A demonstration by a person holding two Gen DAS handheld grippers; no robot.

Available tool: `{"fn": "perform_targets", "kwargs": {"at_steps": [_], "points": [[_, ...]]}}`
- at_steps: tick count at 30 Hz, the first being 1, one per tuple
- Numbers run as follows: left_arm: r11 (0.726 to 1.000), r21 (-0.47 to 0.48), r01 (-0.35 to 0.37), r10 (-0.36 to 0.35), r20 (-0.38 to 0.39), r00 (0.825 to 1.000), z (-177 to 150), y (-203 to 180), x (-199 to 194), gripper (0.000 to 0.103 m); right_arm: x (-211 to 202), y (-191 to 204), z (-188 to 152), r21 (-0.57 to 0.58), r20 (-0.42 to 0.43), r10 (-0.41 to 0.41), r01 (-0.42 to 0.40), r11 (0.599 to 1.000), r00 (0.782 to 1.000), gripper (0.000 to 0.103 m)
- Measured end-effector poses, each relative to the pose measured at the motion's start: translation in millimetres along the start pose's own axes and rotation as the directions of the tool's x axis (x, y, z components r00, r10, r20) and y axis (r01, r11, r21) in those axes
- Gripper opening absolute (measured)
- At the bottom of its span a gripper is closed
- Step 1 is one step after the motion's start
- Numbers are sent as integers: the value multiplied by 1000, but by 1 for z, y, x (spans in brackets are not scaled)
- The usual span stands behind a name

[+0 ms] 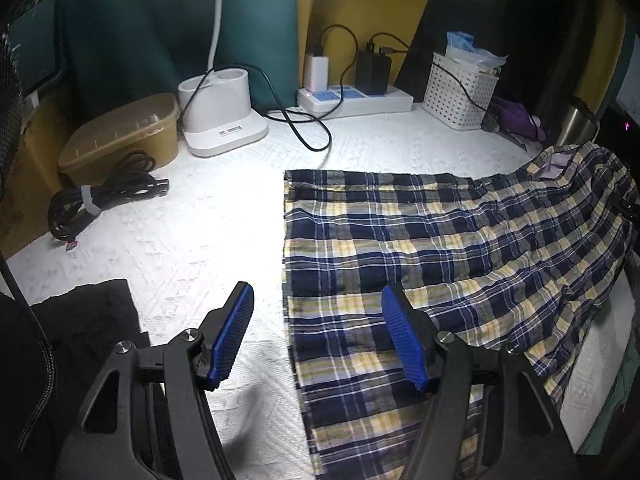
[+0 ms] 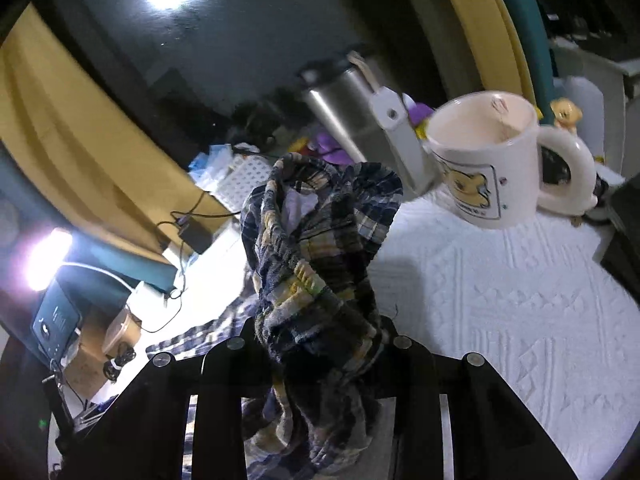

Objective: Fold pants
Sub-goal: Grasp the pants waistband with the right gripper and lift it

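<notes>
The plaid pants (image 1: 420, 248), navy, yellow and white, lie on the white textured cloth (image 1: 192, 232), leg hems toward the left. Their waist end rises off the surface at the far right. My left gripper (image 1: 316, 336) is open and empty, its blue pads (image 1: 232, 336) straddling the pants' left hem edge from just above. My right gripper (image 2: 320, 344) is shut on the bunched waistband of the pants (image 2: 316, 248) and holds it lifted above the cloth; its fingertips are hidden in the fabric.
At the back stand a tan plastic box (image 1: 120, 136), a white lamp base (image 1: 222, 116), a power strip with chargers (image 1: 356, 98) and a white perforated basket (image 1: 460, 92). A bundled black cable (image 1: 104, 200) lies left. A white duck mug (image 2: 496, 160) and steel flask (image 2: 344, 108) stand near the right gripper.
</notes>
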State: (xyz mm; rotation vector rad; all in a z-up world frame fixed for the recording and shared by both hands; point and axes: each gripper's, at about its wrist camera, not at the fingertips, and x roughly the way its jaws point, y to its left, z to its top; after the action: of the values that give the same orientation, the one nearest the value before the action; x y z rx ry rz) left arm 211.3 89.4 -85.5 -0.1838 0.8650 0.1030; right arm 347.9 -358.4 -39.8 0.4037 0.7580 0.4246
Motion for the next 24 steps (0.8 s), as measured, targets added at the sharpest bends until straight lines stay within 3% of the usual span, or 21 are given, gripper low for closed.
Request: {"fn": "perform_targets", "kwargs": {"at_steps": [8,14,24], "points": [[1000,-4,16,-15,31,999,-6,13,-14,66,-7,43,-1,-75,15,4,-3,997,1000,34],[997,76,22,-28,75,997,-4,8,-25,66,-4,80,-3,-128,4,29,-29,991,1000,34],[995,80,65,-74,115,991,-5,10,-39,66,9,123,-14,-204,-30,34,-39,978,999,34]]}}
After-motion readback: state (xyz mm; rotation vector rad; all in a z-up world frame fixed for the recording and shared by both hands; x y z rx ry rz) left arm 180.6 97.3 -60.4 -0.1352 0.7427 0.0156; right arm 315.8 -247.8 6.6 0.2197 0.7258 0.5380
